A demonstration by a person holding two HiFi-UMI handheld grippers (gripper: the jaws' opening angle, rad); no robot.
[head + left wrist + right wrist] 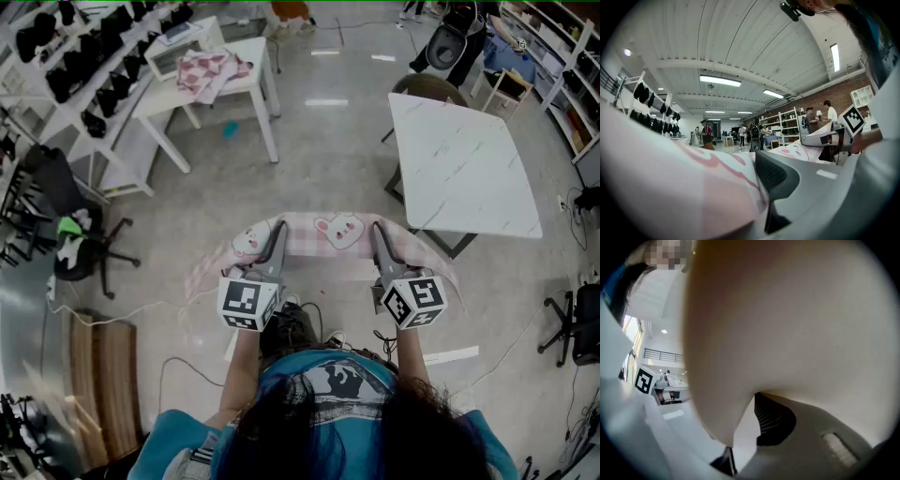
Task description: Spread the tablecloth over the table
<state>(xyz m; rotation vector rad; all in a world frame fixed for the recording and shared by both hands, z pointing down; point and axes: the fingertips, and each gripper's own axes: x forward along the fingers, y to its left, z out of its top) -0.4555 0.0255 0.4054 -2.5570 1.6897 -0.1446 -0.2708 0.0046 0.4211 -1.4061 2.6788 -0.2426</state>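
Over grey floor, left tongs and right tongs pinch the tablecloth, stretched crosswise between them.

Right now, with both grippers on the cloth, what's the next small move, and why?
Probably carry it forward and to the right, toward the bare white table. The left gripper and right gripper each pinch the pink tablecloth, holding it stretched between them over open floor. No part of it lies on the tabletop yet, so it likely must get closer before spreading.
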